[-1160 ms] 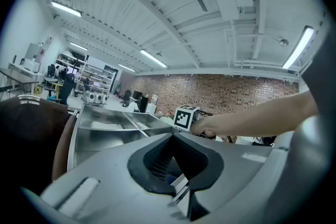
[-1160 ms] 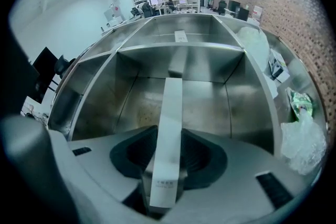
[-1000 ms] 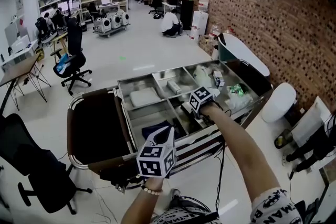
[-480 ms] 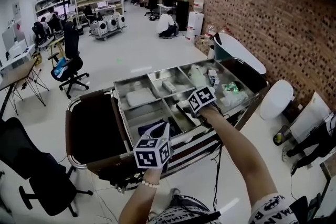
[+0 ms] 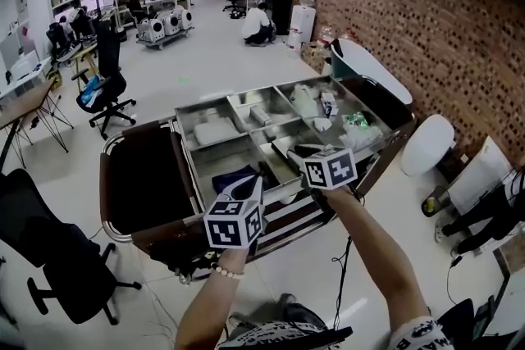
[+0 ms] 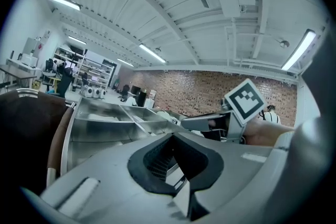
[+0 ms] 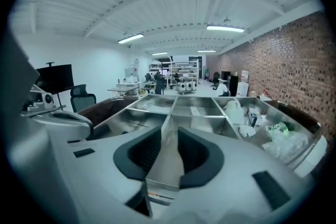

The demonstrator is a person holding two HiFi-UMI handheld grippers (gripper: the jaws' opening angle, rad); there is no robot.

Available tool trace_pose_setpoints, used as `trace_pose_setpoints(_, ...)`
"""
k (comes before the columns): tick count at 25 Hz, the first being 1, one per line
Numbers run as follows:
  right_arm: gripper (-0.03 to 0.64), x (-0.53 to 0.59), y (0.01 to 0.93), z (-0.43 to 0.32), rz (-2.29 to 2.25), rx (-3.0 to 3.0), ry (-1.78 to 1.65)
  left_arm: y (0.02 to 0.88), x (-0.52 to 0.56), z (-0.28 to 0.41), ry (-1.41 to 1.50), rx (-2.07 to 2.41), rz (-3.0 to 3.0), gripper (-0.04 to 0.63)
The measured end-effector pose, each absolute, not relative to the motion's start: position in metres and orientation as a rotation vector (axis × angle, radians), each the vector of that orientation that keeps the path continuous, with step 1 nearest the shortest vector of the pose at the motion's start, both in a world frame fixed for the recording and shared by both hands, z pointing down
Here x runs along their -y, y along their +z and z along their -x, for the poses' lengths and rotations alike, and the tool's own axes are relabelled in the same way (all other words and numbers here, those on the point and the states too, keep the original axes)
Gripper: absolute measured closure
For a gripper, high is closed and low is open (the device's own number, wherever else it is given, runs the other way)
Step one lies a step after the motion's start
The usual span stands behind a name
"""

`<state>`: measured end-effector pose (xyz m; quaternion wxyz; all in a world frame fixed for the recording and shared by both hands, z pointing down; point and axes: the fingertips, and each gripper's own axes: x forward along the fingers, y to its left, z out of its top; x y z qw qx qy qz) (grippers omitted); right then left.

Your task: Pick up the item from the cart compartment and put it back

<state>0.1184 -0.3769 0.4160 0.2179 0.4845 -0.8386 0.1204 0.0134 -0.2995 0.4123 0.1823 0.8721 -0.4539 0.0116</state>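
Note:
The steel cart tray (image 5: 193, 112) has several compartments. A dark blue item (image 5: 236, 177) lies in the front left one, a flat white packet (image 5: 215, 129) in the back left one, and bottles, a small box (image 5: 330, 104) and a green packet (image 5: 355, 120) fill the right ones. My right gripper (image 5: 299, 150) hovers at the tray's front edge over the middle divider (image 7: 167, 162); its jaws are closing with nothing between them. My left gripper (image 5: 249, 188) hangs before the cart's front left, jaws slightly apart and empty. The left gripper view shows the right gripper (image 6: 205, 122) beside the tray (image 6: 100, 113).
A dark brown bag (image 5: 143, 193) hangs on the cart's left end. Office chairs (image 5: 102, 86) stand to the left, another black chair (image 5: 45, 258) close by. White rounded objects (image 5: 428, 147) and a brick wall (image 5: 426, 20) lie to the right. A person (image 5: 260, 23) crouches far back.
My right gripper has drawn back from over the middle compartments to the tray's front edge, nearer to me. The left gripper has barely shifted.

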Motion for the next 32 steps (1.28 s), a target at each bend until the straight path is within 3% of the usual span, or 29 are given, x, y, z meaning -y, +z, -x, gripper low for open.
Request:
trace_pose_setpoints(3, 0.605, 0.352, 0.396, -0.117, -1.390, 2.406, 0.200, 0.413, 0.291, -0.007, 0.014, 1.328, -2.448, 0.595)
trace_pose_setpoints(9, 0.606, 0.285, 0.381, -0.127, -1.431, 2.546, 0.024, 0.422, 0.256, 0.002, -0.007, 1.490, -2.423, 0.595)
trace_pose_setpoints(17, 0.606, 0.191, 0.415, -0.125, -1.214, 2.722, 0.131, 0.439, 0.186, 0.004, -0.050, 1.656, -2.320, 0.595)
trace_pose_setpoints(32, 0.606, 0.148, 0.445, -0.130, -1.083, 2.772, 0.211, 0.449, 0.125, -0.015, -0.048, 1.747, -2.235, 0.595)
